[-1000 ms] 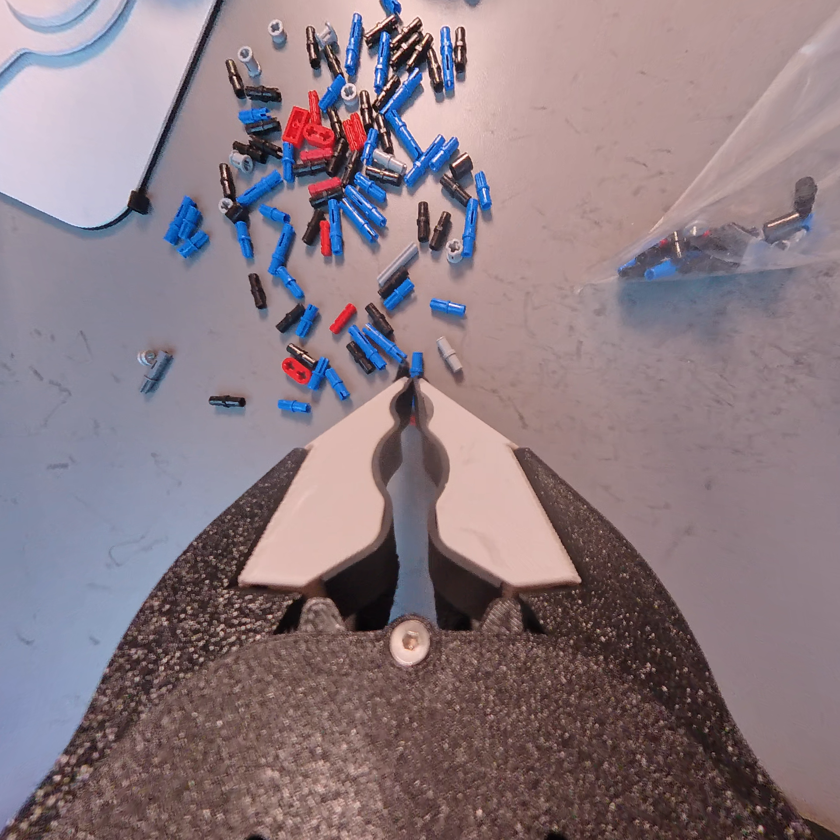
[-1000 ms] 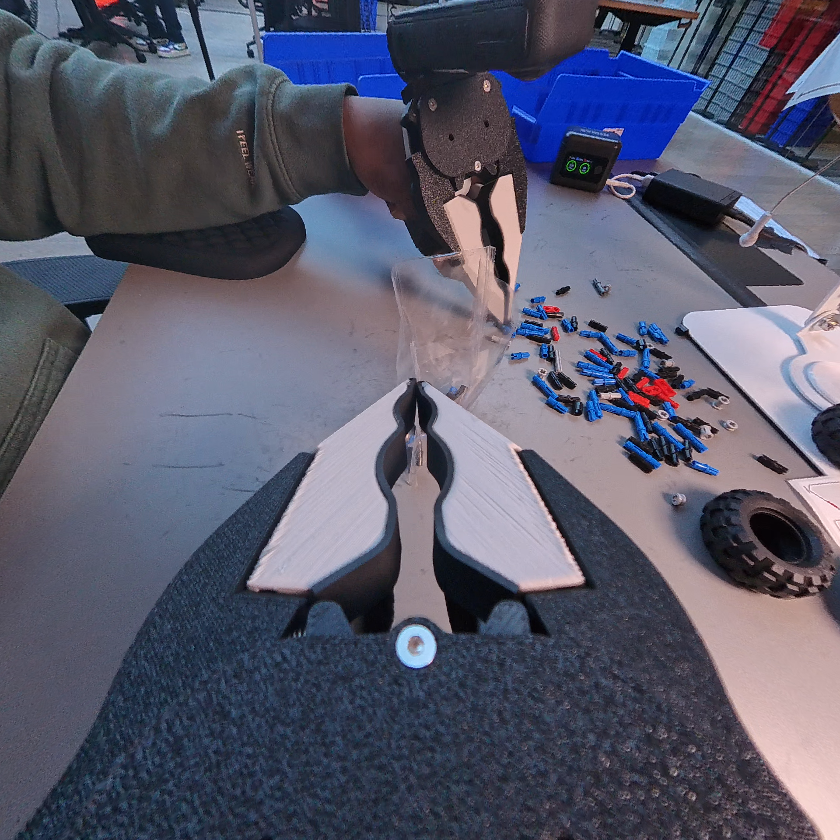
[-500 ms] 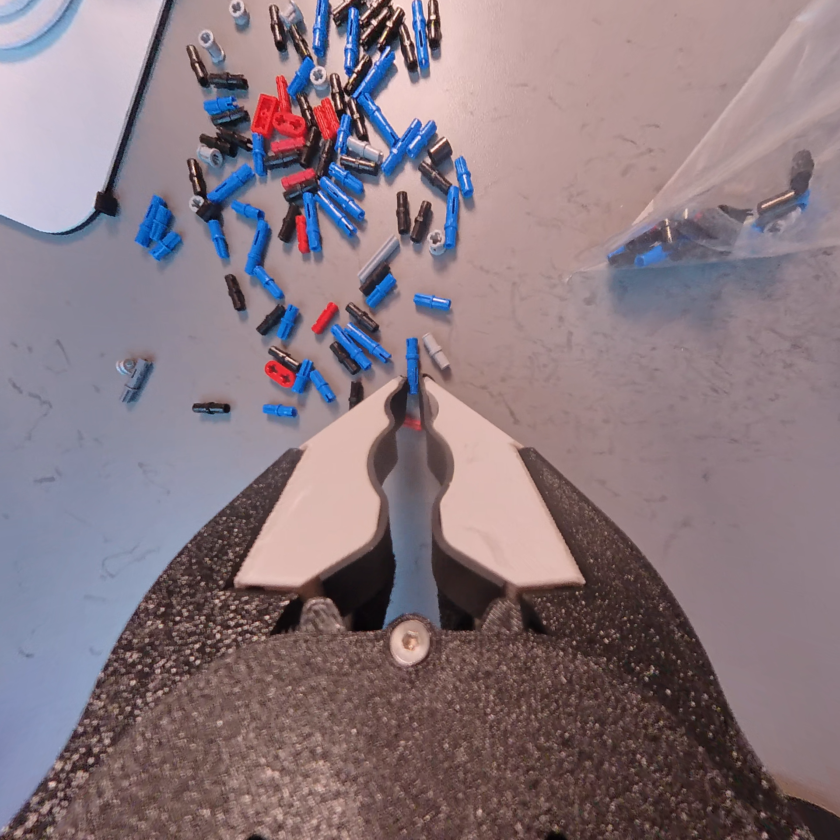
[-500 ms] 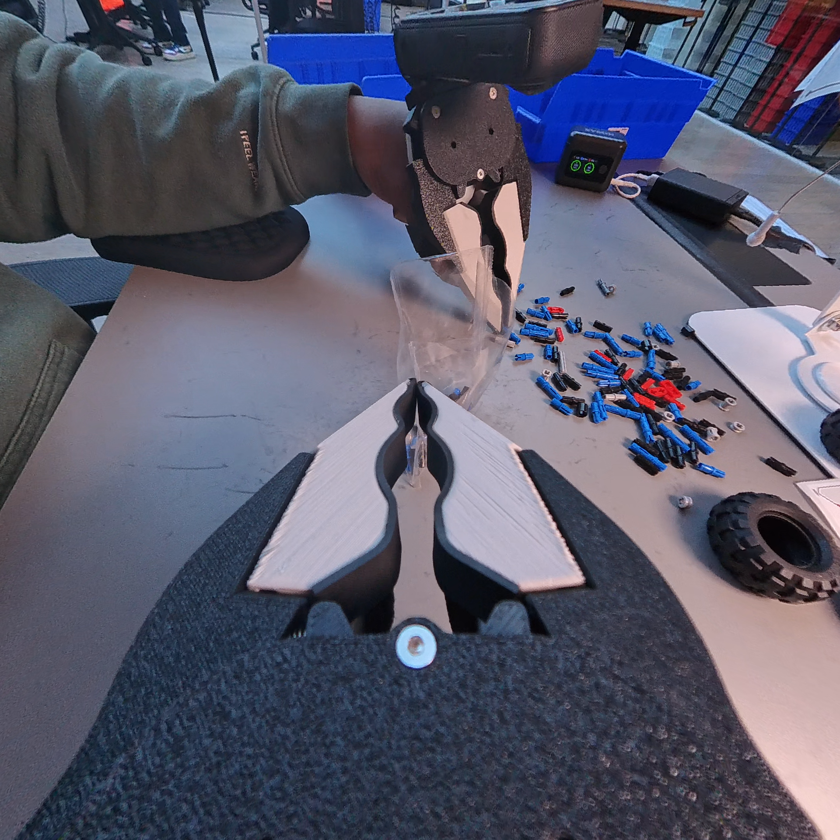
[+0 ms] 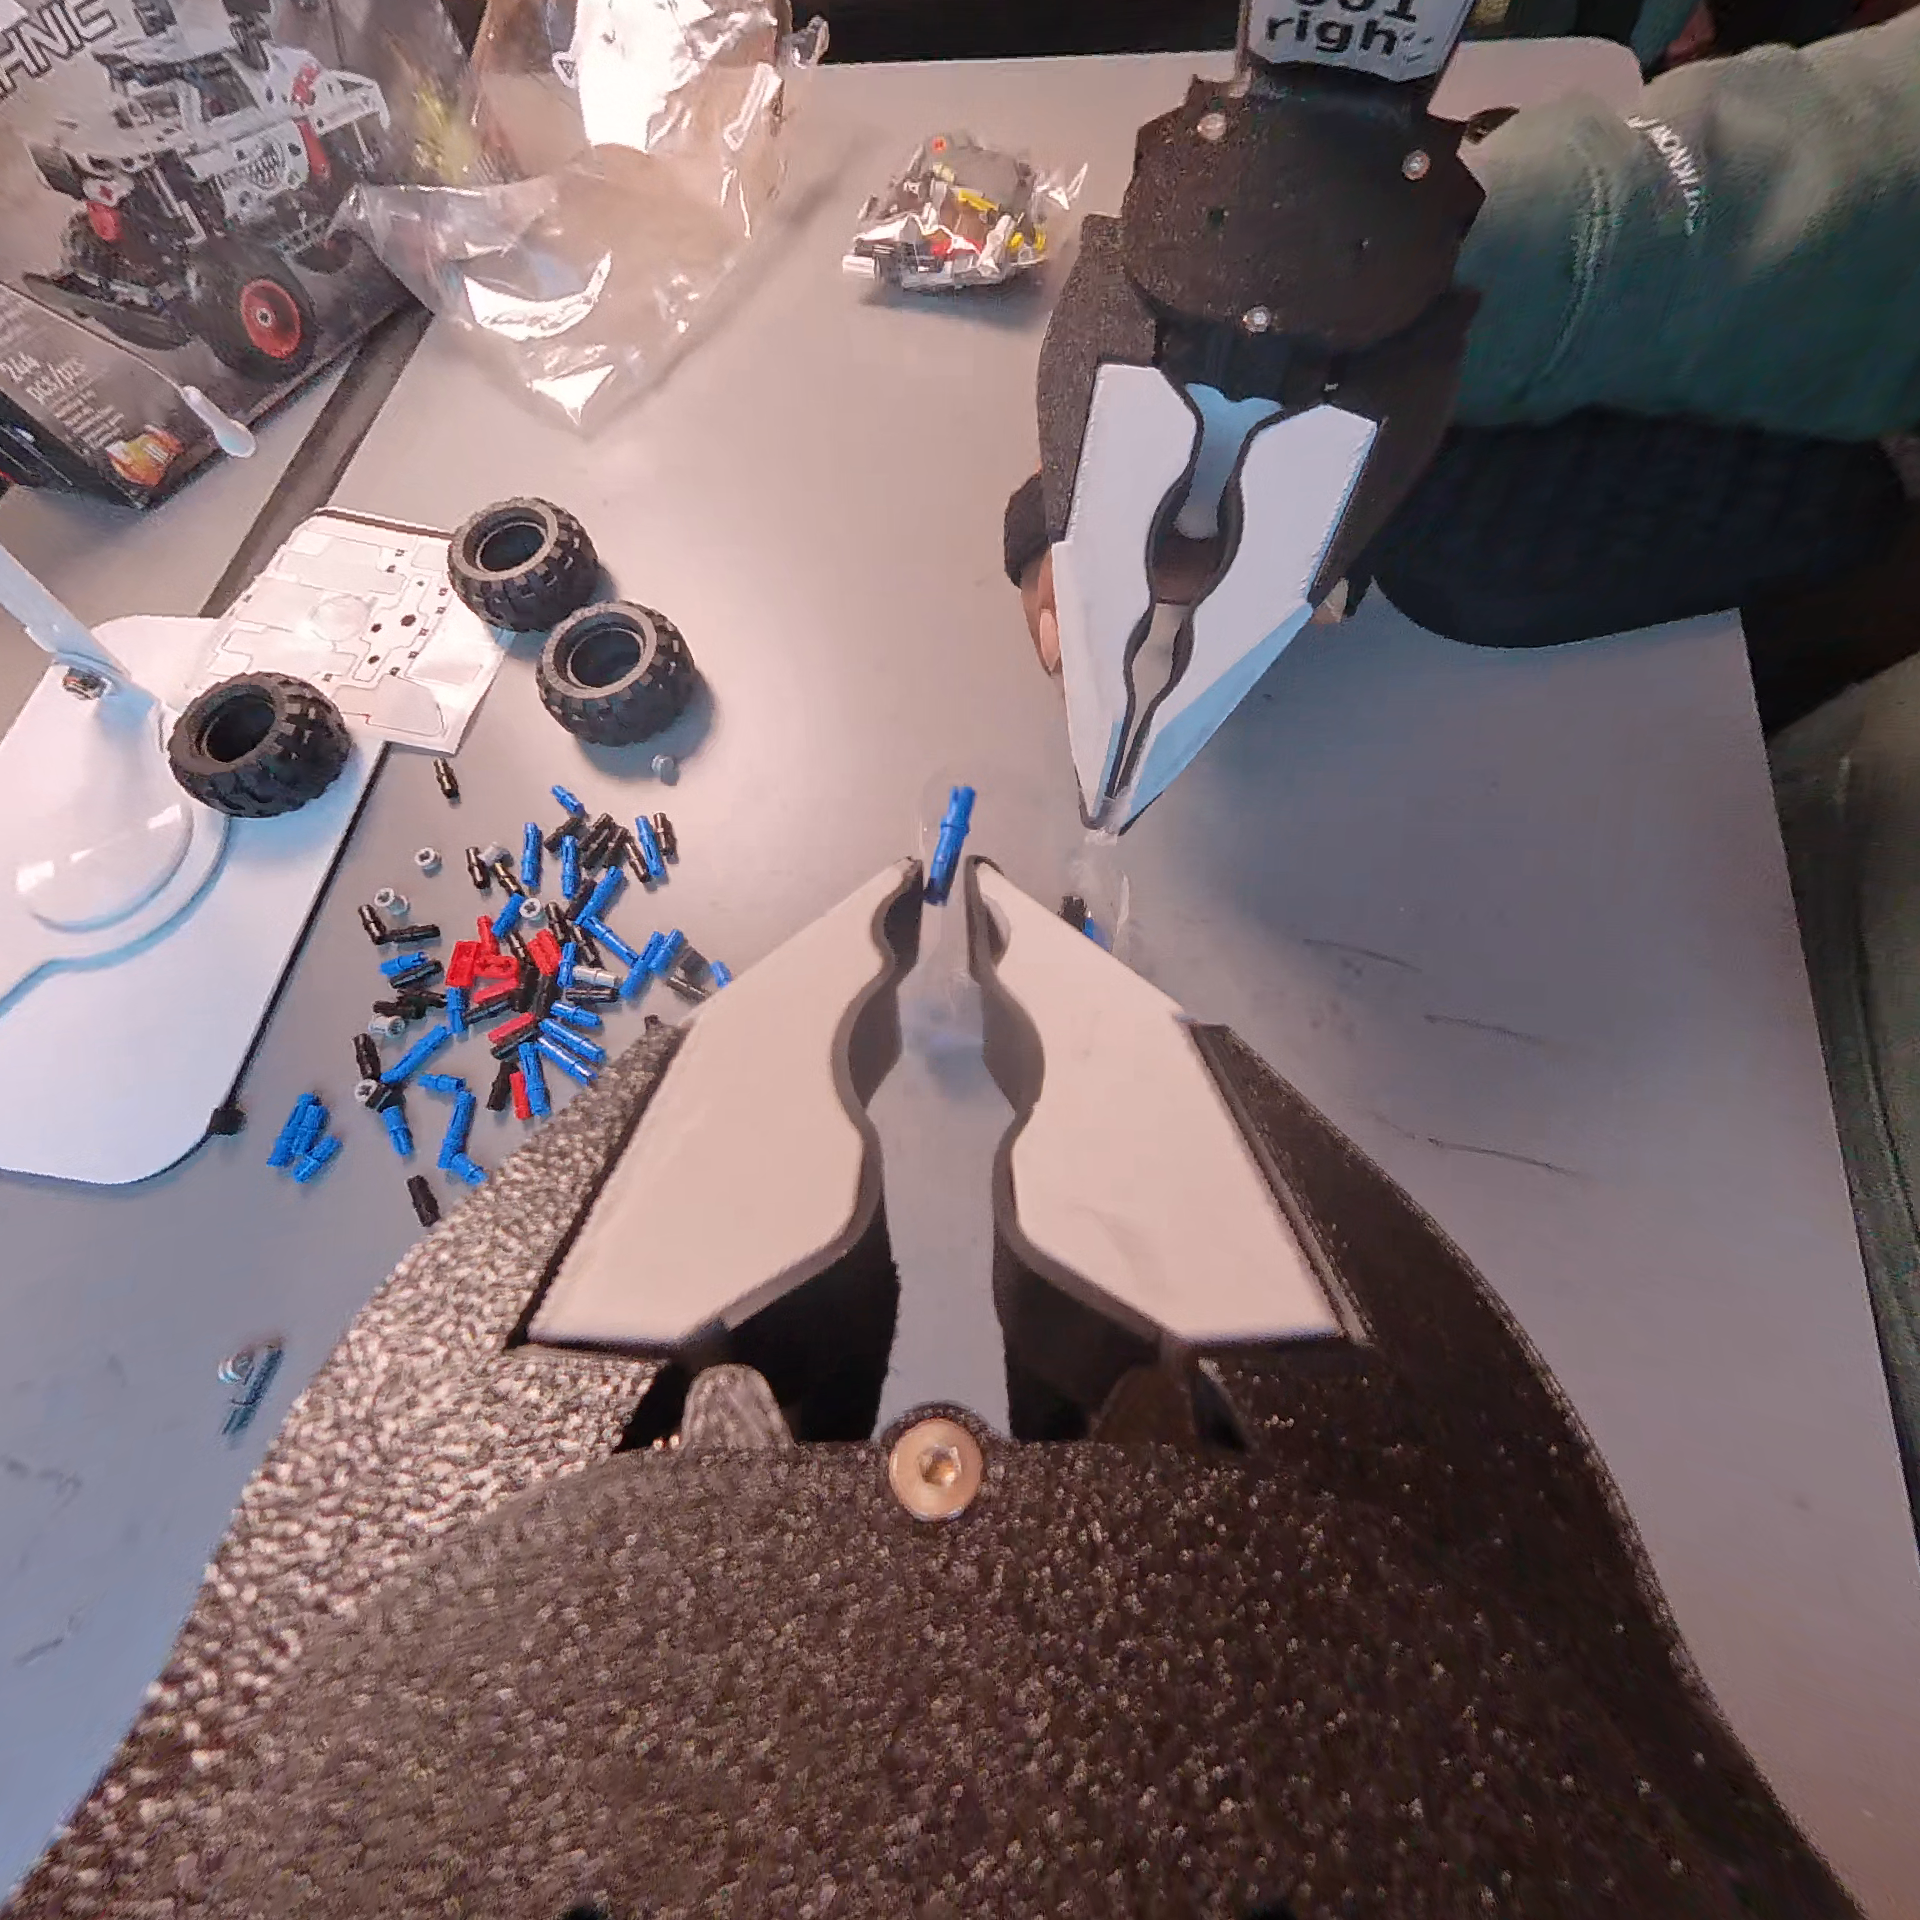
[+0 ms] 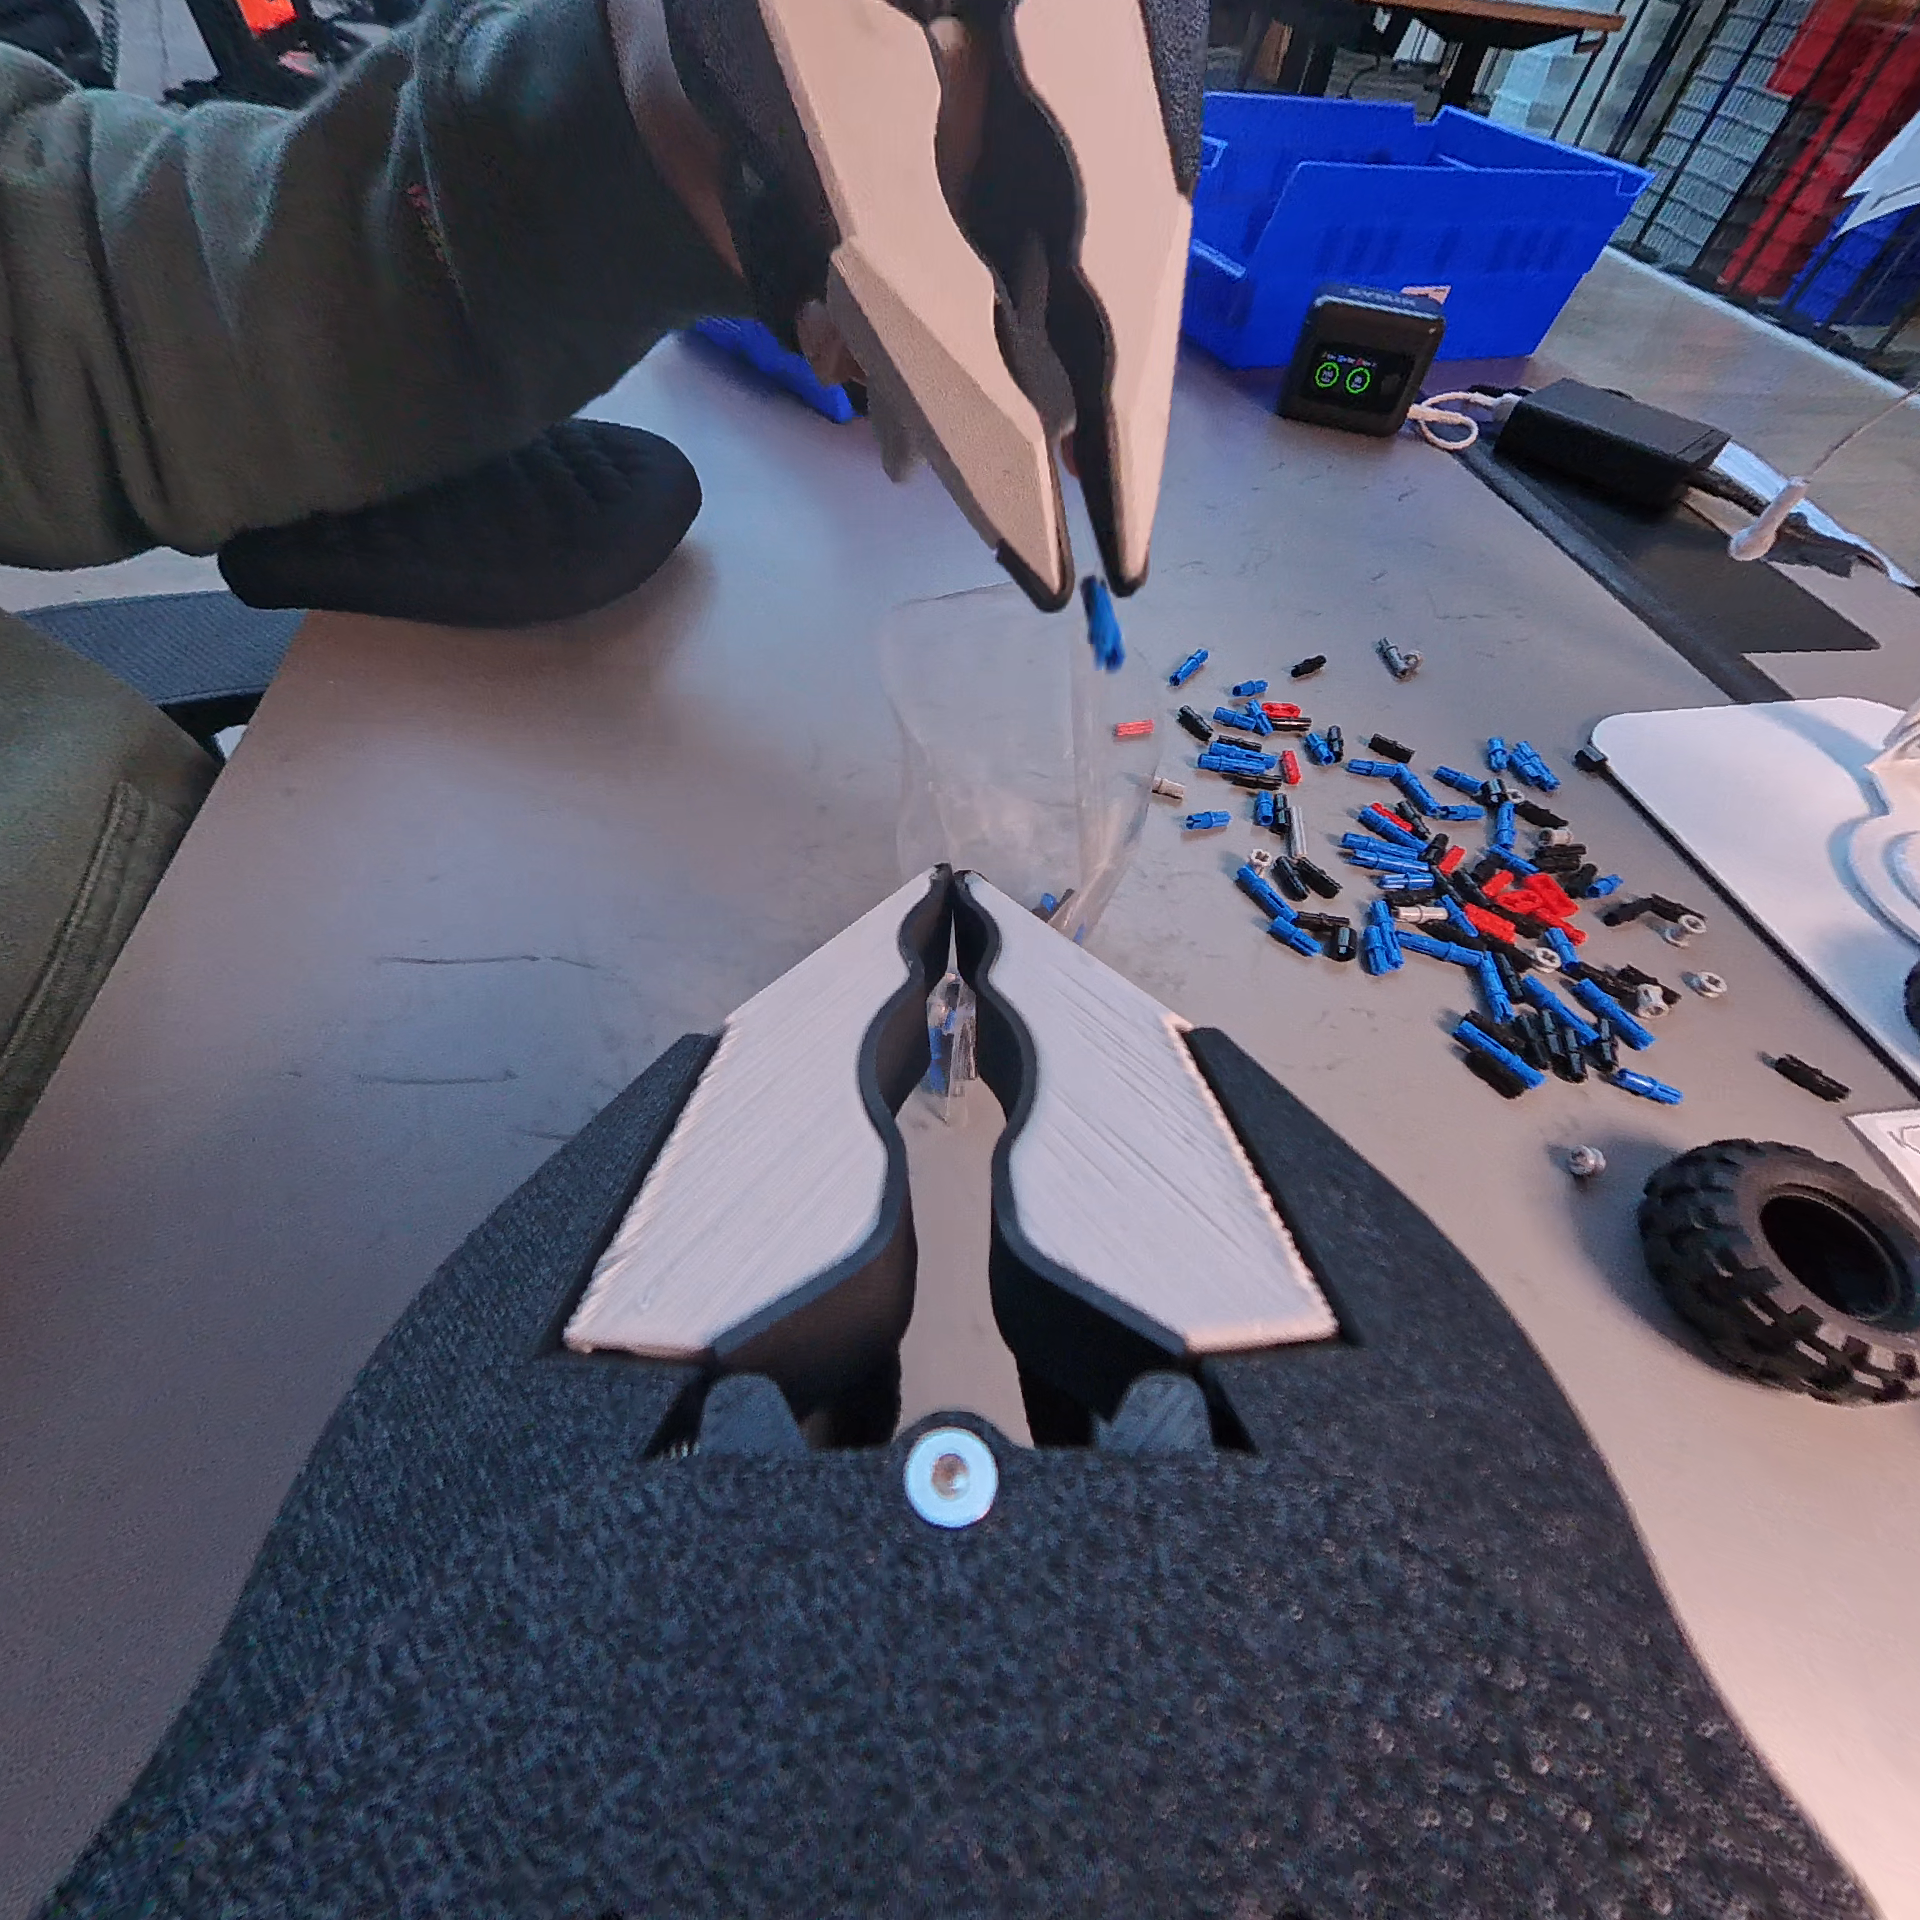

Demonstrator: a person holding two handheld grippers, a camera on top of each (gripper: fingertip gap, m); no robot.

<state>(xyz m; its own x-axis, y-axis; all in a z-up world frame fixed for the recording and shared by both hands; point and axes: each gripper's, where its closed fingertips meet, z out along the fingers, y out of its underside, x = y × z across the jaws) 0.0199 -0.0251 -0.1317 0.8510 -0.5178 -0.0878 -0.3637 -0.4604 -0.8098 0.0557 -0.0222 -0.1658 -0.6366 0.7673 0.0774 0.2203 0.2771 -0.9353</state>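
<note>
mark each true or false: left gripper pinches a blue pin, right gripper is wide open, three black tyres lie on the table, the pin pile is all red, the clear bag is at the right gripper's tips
1. The left gripper pinches a blue pin. True.
2. The right gripper is wide open. False: it is shut on the clear bag.
3. Three black tyres lie on the table. True, as the left wrist view shows.
4. The pin pile is all red. False: it is mostly blue and black, with a few red and grey pieces.
5. The clear bag is at the right gripper's tips. True.
</note>
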